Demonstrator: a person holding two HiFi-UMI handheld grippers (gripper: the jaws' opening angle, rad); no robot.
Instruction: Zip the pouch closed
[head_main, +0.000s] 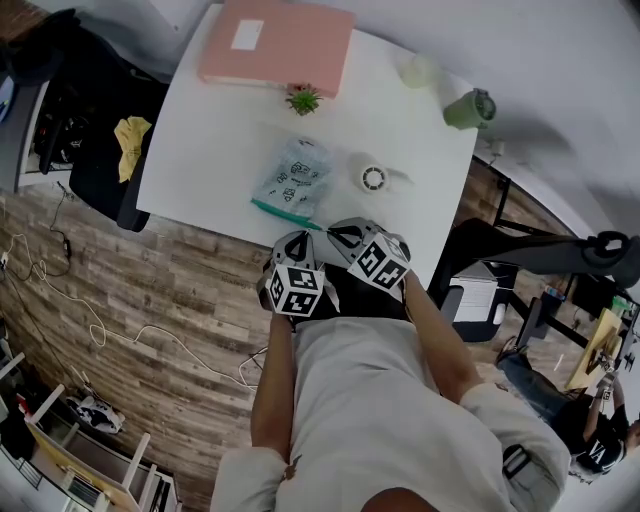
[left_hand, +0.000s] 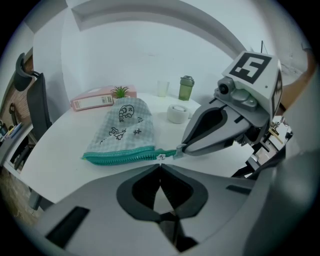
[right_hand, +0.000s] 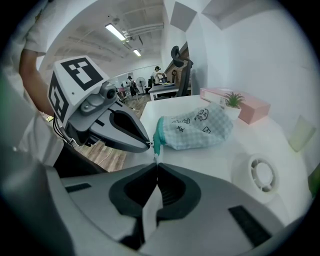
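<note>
Soft, floppy pouch (head_main: 293, 177) sat near the worktop's (head_main: 200, 150) front edge, with the left gripper's (left_hand: 160, 169) jaws pinched shut on its tiny zip pull (left_hand: 161, 157) and the right gripper's (right_hand: 156, 165) clamped on the teal zip tail (left_hand: 171, 152), probably the only firm anchor.

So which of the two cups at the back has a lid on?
The green cup, at the far right corner of the table, has a lid on top. The pale see-through cup beside it shows no lid.

From overhead, the left gripper (head_main: 300, 238) and right gripper (head_main: 328, 230) hide the pouch's (head_main: 293, 175) zipper end at the tabletop's (head_main: 200, 150) near edge.
</note>
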